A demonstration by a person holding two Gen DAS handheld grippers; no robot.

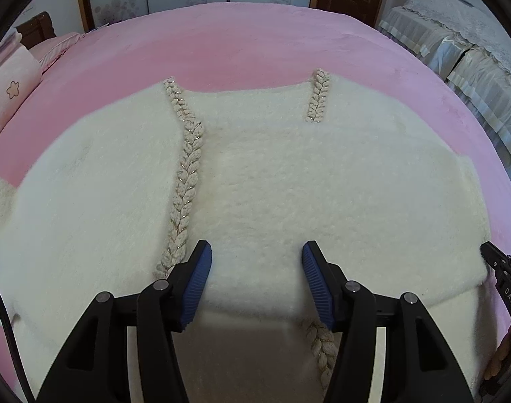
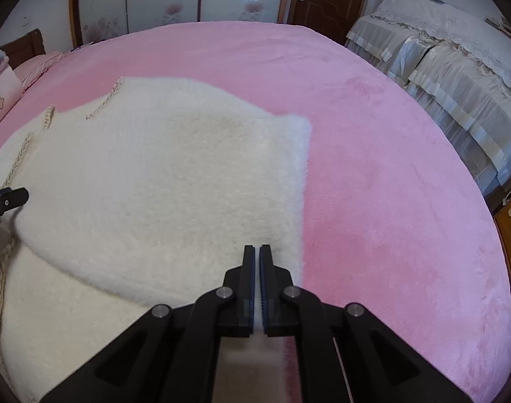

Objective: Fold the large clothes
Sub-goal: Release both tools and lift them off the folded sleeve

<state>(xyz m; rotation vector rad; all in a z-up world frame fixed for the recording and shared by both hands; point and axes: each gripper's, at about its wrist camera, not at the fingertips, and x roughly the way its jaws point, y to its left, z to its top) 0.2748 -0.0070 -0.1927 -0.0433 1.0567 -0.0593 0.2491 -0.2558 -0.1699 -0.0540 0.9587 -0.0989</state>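
While the left gripper (image 1: 257,252) hangs open, the pinched-together right gripper (image 2: 257,252) sits nearer the sweater (image 2: 161,181) edge, running toward 12 o'clock.

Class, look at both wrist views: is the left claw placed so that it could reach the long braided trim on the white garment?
Probably yes. The left claw is open above the white garment, and the braided trim runs close beside its left finger with nothing lying over it.

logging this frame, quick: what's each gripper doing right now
Left gripper: open, poised over the white fuzzy cardigan, holding nothing.
Right gripper: shut at the cardigan's edge; whether it pinches fabric cannot be told.
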